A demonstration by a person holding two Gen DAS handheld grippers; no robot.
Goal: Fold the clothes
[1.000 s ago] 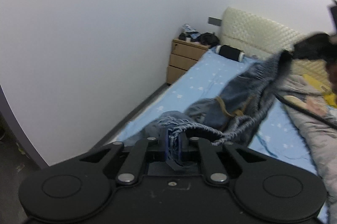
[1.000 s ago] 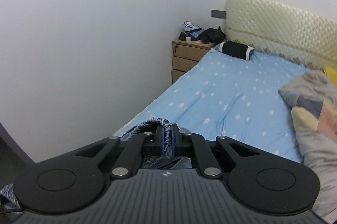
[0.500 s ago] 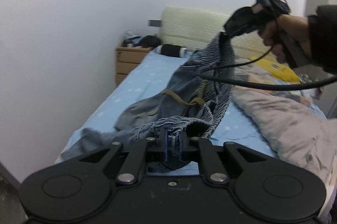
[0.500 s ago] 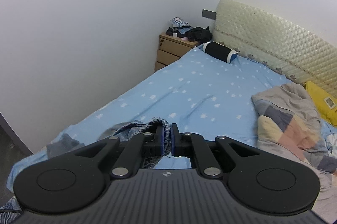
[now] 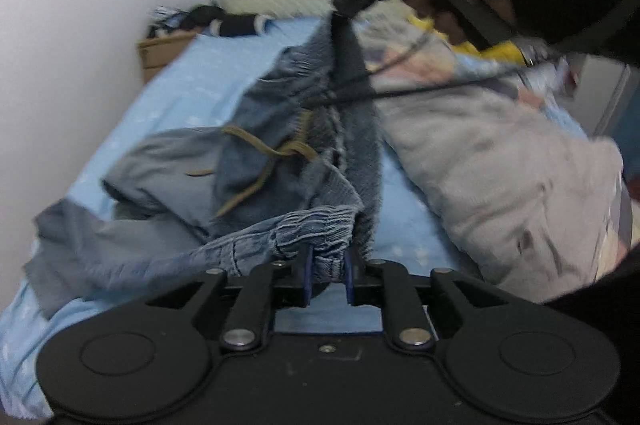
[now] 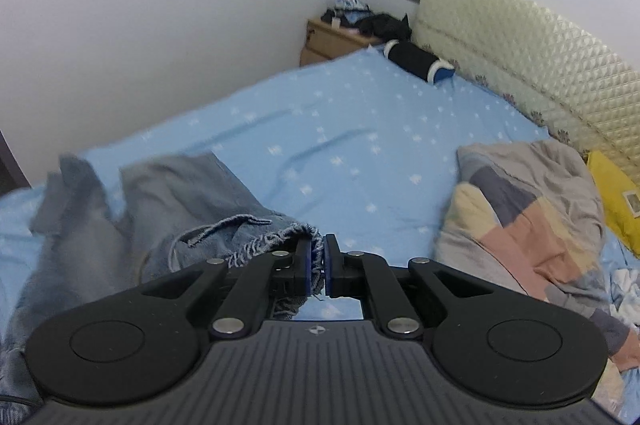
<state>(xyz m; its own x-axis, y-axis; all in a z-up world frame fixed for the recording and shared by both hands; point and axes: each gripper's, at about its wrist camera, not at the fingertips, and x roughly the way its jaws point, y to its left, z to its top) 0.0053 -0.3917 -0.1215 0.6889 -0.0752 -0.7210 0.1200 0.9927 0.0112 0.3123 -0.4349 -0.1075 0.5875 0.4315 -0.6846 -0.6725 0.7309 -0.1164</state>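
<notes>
Both grippers — left (image 5: 326,275), right (image 6: 317,267) — pinch the jeans (image 5: 256,129) above the bed (image 6: 340,145), quilt (image 6: 528,209) alongside.

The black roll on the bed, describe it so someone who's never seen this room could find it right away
Start at the cream quilted headboard and follow it toward the corner with the wooden nightstand. There, at the head of the blue star-print sheet, lies the black roll. It is the only dark, cylinder-shaped thing on the bed, with white and blue at its end, unlike the flat yellow pillow and patchwork quilt.
</notes>
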